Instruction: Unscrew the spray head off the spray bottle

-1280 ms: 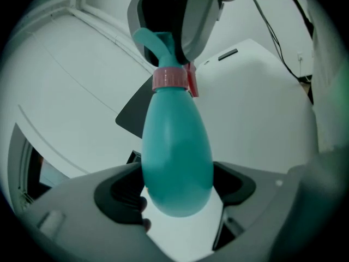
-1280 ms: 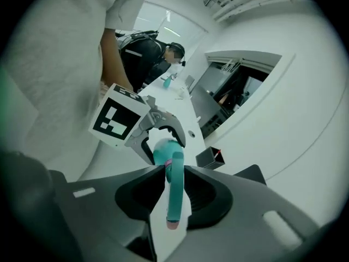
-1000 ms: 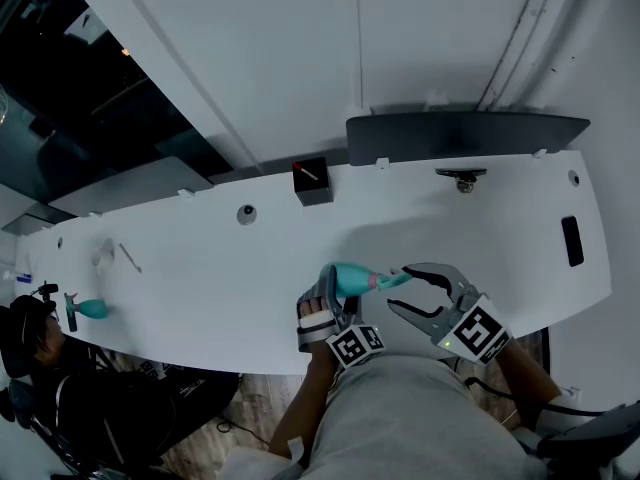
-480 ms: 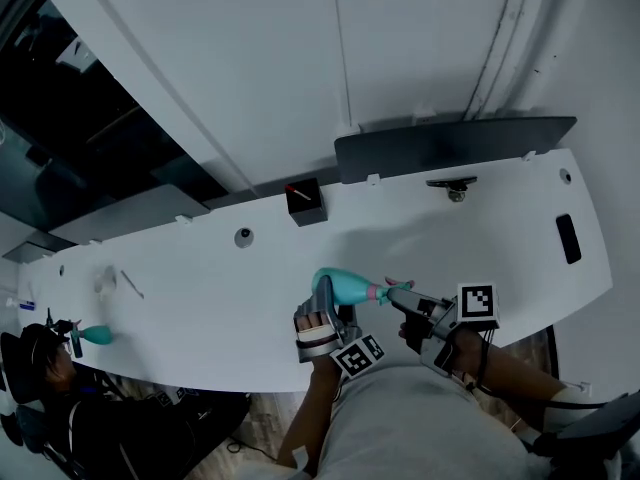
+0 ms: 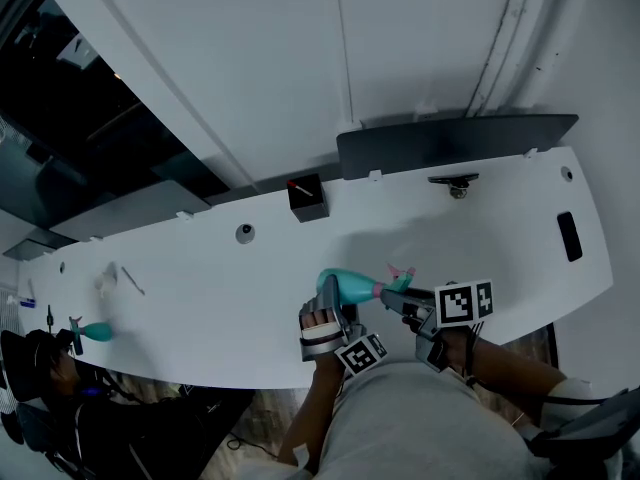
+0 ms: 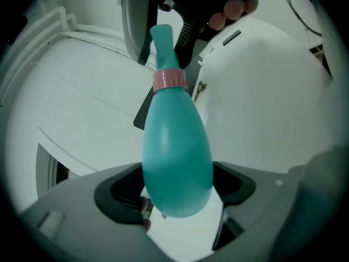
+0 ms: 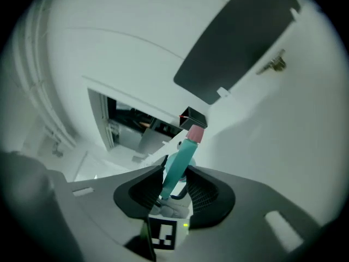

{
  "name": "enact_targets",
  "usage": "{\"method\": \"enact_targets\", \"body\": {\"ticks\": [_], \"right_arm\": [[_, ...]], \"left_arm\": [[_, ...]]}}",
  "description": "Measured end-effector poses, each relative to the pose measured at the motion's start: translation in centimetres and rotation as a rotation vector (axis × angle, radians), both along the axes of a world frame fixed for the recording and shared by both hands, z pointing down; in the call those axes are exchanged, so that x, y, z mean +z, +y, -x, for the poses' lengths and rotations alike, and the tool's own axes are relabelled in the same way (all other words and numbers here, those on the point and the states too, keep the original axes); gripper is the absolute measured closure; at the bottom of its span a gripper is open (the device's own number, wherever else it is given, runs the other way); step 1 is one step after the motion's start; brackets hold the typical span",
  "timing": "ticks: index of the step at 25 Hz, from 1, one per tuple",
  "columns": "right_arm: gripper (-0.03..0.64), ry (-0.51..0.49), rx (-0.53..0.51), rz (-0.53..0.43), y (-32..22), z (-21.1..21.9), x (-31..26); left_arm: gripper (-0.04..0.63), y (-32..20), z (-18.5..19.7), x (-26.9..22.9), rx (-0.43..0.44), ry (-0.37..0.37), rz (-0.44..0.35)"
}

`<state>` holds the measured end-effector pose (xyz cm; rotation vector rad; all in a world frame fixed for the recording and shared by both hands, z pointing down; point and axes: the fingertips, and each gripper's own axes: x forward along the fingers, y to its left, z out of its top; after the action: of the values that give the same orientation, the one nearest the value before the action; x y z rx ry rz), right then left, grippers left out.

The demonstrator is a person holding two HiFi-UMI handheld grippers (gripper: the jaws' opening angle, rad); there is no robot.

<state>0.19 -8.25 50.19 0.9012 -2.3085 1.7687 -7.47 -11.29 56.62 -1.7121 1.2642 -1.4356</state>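
A teal spray bottle (image 5: 345, 288) lies tilted above the white table (image 5: 200, 278), its pink collar (image 5: 378, 289) and teal spray head (image 5: 400, 280) pointing right. My left gripper (image 5: 335, 303) is shut on the bottle's fat body (image 6: 177, 152), one jaw on each side. The collar (image 6: 169, 79) and the head (image 6: 162, 45) rise away from it in the left gripper view. My right gripper (image 5: 405, 293) has just been closing its jaws, and its pads now press on the spray head (image 7: 180, 165), with the collar (image 7: 196, 134) just beyond them.
A black box with a red mark (image 5: 306, 197) stands at the table's far edge beside a long dark panel (image 5: 455, 140). A small metal fitting (image 5: 458, 182) and a black slot (image 5: 570, 236) lie to the right. A second teal bottle (image 5: 95, 331) is far left, near a seated person.
My right gripper has rolled so that its marker cube faces up. Its jaws went from wide open beside the spray head to closed on it. The left gripper kept the bottle still.
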Motion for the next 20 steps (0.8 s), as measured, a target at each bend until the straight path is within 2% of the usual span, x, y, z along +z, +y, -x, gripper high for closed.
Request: {"method": "enact_targets", "body": {"ticks": [3,5,9,13,15,20], "right_arm": [[0.494,0.219,-0.207,-0.22,0.2,0.0,0.3],[0.505,0.393,-0.361,-0.408,0.4,0.0,0.2],[0.526,0.796,-0.701,-0.915,0.9,0.2,-0.5],[0.526,1.09,-0.949,-1.343,1.5,0.4,-0.7],[0.526,1.154,-1.008,-1.459,1.7,0.3,-0.5],[0.526,1.156,-1.027,-1.489,1.8,0.2,-0.7]], "left_arm": [[0.209,0.1,-0.1,0.3,-0.003,0.02,0.02],[0.21,0.3,-0.3,0.6,0.002,0.047,0.037],[0.21,0.6,-1.1,0.9,0.014,0.127,0.069],[0.21,0.7,-1.4,0.9,0.022,0.175,0.08],[0.21,0.8,-1.5,0.9,0.027,0.185,0.082],[0.21,0.9,-1.5,0.8,0.027,0.192,0.084]]}}
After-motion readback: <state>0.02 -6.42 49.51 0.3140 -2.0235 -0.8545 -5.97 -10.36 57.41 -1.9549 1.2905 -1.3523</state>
